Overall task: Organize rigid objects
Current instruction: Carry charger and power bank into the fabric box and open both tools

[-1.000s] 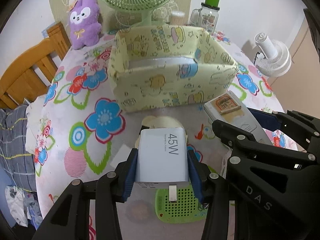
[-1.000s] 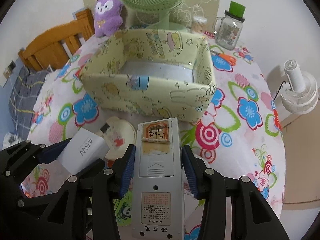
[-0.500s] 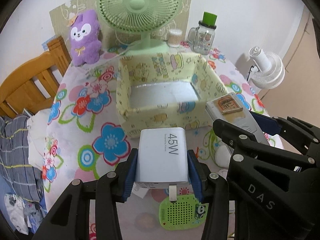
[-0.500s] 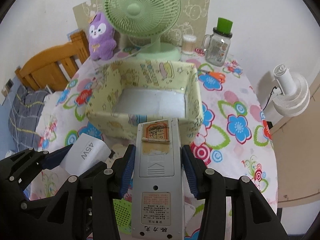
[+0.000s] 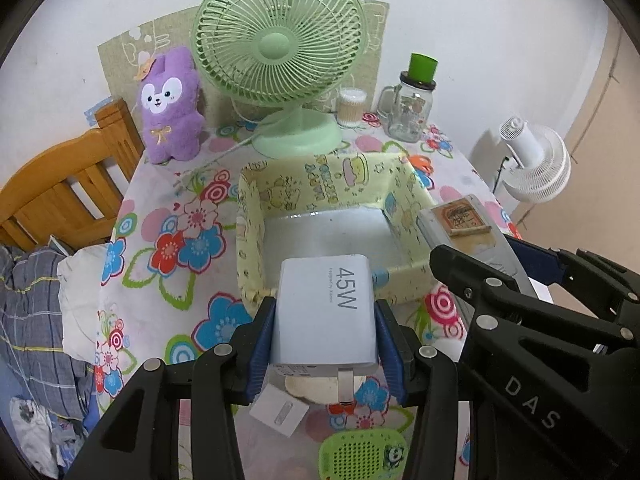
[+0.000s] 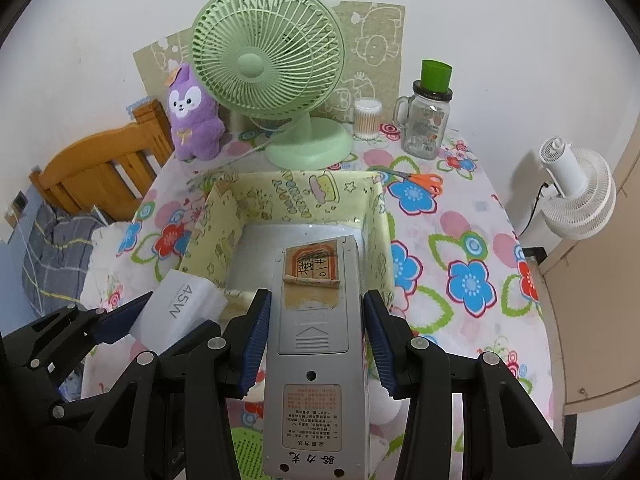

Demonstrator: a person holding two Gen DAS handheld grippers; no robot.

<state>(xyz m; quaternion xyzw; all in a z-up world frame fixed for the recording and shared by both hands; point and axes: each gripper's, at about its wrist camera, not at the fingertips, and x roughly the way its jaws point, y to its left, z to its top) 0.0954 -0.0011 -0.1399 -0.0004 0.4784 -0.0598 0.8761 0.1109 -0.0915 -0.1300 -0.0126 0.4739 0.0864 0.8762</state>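
Observation:
My left gripper (image 5: 325, 336) is shut on a white 45W charger (image 5: 325, 312), held in the air over the near wall of the yellow cartoon-print box (image 5: 316, 184). My right gripper (image 6: 316, 340) is shut on a grey remote control (image 6: 314, 344), back side up with a taped paper patch, its far end over the box (image 6: 288, 196). The box interior is bare and pale. In the left wrist view the remote (image 5: 460, 220) and the right gripper's black frame stand at the right. In the right wrist view the charger (image 6: 180, 304) shows at the lower left.
On the flowered tablecloth behind the box: a green desk fan (image 5: 280, 48), a purple plush toy (image 5: 170, 108), a cotton-swab jar (image 5: 351, 106), a glass mug with green lid (image 5: 412, 100) and orange scissors (image 6: 416, 180). A green speaker-like disc (image 5: 360, 454) and small white box (image 5: 280, 410) lie below. Wooden chair at left, white fan at right.
Both grippers have risen with their objects, so the box has slid down and closer under them and its inside shows. The fan, plush and mug have come fully into view.

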